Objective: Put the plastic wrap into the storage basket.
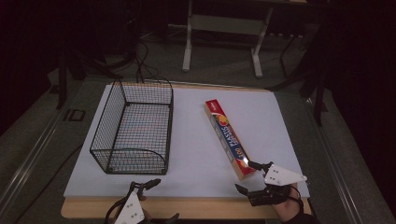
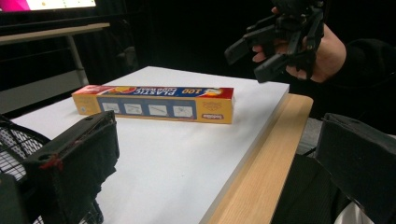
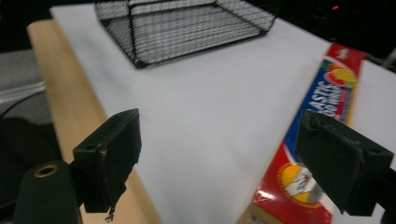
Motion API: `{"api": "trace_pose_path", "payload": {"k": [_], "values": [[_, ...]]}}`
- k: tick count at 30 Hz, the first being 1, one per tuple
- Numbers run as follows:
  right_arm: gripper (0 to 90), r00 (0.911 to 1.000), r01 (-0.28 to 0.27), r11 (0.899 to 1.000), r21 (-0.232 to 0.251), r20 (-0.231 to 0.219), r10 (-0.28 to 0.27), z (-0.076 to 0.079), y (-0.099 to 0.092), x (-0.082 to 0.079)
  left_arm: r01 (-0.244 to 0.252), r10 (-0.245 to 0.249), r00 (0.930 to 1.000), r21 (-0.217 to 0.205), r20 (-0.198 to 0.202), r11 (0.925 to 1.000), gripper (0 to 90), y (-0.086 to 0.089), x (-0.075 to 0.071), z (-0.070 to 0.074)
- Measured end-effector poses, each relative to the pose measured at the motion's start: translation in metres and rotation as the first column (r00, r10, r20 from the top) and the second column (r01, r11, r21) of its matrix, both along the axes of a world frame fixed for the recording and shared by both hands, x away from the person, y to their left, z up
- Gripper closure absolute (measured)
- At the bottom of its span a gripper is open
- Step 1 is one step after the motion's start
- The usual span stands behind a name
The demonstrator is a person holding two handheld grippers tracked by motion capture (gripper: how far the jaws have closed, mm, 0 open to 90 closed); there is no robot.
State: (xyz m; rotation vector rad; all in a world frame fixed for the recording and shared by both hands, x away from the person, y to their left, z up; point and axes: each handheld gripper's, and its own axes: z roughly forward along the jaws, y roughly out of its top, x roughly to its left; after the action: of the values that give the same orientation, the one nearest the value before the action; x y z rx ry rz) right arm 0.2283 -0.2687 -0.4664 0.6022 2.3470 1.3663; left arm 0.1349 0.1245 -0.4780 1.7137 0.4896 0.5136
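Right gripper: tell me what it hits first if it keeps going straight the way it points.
Probably nothing at once: the open right gripper points over bare white table, with the wire basket farther ahead. The box lies under its right-hand jaw; depth is unclear.

Looking along your right gripper [image 3: 219,158], you see its two black jaws standing wide apart with nothing between them but the white table cover [image 3: 201,107]. The left jaw hangs over the light wooden table edge [image 3: 70,98], which runs up the left side. The right jaw sits just above the near end of a long red, blue and yellow box [image 3: 327,107] printed with "PLASTIC", lying flat on the white surface and stretching away to the upper right. Farther off, at the top, a black wire basket [image 3: 187,23] stands on the cover, well apart from the box.
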Motion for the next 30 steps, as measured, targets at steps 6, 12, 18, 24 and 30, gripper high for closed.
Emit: {"api": "trace_pose_path", "payload": {"k": [6,12,18,24,30], "values": [[16.1,0.9962,-0.084,0.995,-0.054,0.019,0.085,-0.002,0.008,-0.006,0.011,-0.011,0.9999,0.002,-0.001,0.9999,0.0,-0.001,0.002,0.000],[16.0,0.9981,-0.059,0.998,-0.037,0.013,0.060,0.009,0.012,-0.012,0.019,-0.019,0.9998,-0.012,0.005,0.9997,0.0,-0.002,0.002,0.001],[15.2,0.9957,-0.032,0.999,-0.044,0.086,0.036,0.026,0.017,-0.015,0.016,-0.016,0.9998,-0.018,0.013,0.9997,0.0,-0.003,0.002,0.001],[15.2,0.9950,-0.006,1.000,-0.013,0.099,0.007,0.040,0.018,-0.005,0.029,-0.029,0.9996,-0.015,0.001,0.9995,0.0,-0.003,0.001,0.002],[15.4,0.9905,0.014,1.000,-0.006,0.137,-0.013,0.059,0.025,0.008,0.025,-0.025,0.9997,-0.020,0.007,0.9995,0.0,-0.003,0.001,0.002]]}}
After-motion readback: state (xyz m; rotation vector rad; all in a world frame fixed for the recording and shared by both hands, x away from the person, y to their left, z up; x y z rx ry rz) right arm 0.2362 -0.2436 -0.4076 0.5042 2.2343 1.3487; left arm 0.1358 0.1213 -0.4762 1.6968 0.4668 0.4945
